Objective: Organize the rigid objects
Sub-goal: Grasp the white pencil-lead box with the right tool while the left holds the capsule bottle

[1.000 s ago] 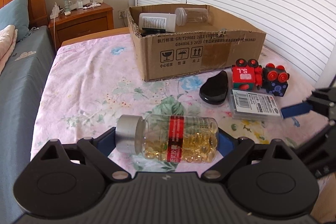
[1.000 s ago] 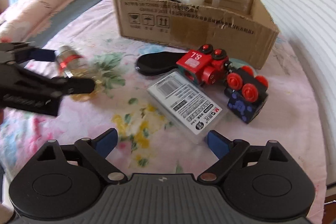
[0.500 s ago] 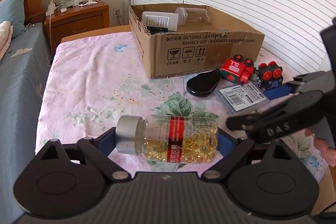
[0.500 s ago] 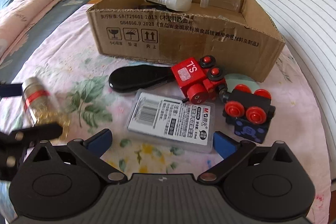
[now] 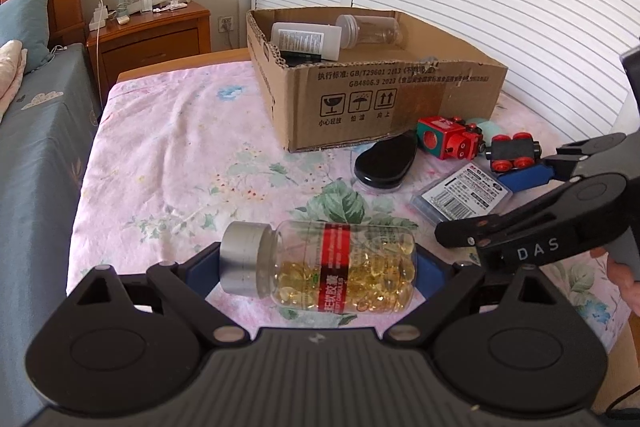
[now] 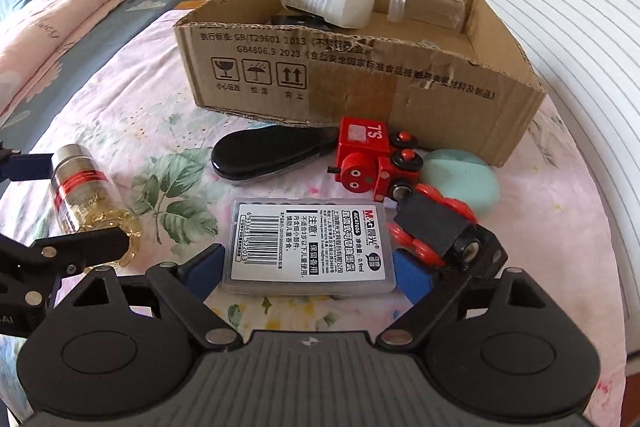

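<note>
Presently, the right gripper [image 6: 306, 269] sits lower and closer over the plastic case [image 6: 310, 246] than a second ago, when the case lay well ahead of its fingers; the case now lies between the blue pads and the jaws are closing on it, though contact cannot be confirmed. The left gripper [image 5: 318, 269] is unchanged: it stands wide, with the capsule bottle [image 5: 320, 265] lying crosswise between its pads, cap to the left, apparently gripped end to end. Count on the floral bedspread [image 5: 168, 163]: one bottle, one case, one black oval case [image 6: 268, 155], one red toy engine [image 6: 372, 163], one black toy wagon [image 6: 436, 231] with red wheels touching the right pad's outer side, and one pale green round object [image 6: 464, 179]. Farther off, one cardboard box [image 6: 360, 83] holds one white bottle [image 6: 326, 3], one clear jar [image 6: 424, 5] and a dark item, partly hidden. Beyond stands one wooden nightstand [image 5: 152, 39].
</note>
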